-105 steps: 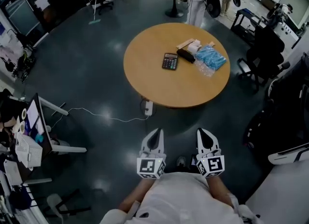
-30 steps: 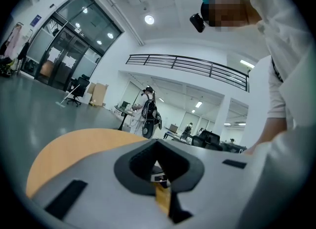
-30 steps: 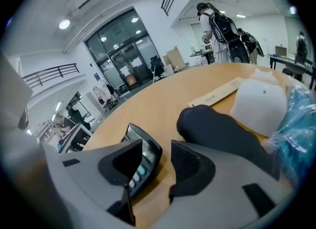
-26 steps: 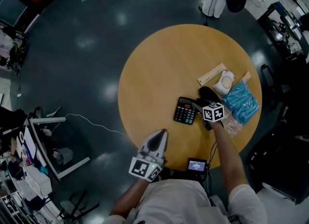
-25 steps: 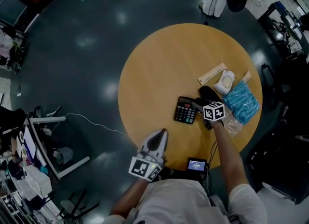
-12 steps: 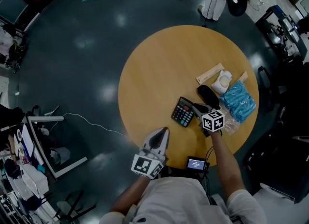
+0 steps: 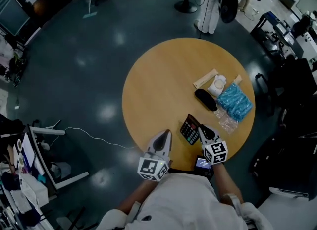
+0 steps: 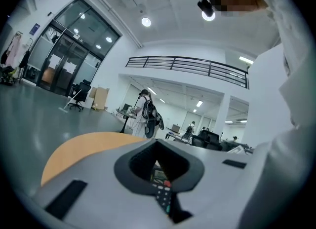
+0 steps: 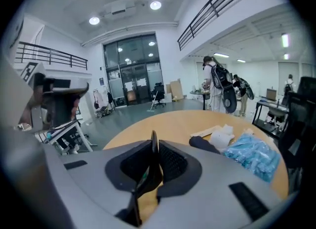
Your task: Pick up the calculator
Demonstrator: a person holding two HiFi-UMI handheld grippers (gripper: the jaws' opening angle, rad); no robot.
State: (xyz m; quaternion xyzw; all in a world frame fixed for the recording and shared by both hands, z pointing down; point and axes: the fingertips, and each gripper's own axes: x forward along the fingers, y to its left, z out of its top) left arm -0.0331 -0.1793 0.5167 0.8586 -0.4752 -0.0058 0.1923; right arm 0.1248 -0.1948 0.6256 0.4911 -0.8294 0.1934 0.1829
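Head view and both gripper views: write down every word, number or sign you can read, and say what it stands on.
No text can be read in any view.
calculator: key print too small to read.
small lit screen at the edge of the table: too small and blurred.

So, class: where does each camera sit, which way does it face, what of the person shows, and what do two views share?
Head view: on the head, steeply down on the round table; left gripper, right gripper, both forearms show.
Left gripper view: on the left gripper, looking along its jaws over the table into the hall; white top shows.
Right gripper view: on the right gripper, looking along jaws closing on the calculator, towards the blue bag; no body clear.
Shared: all three show the calculator.
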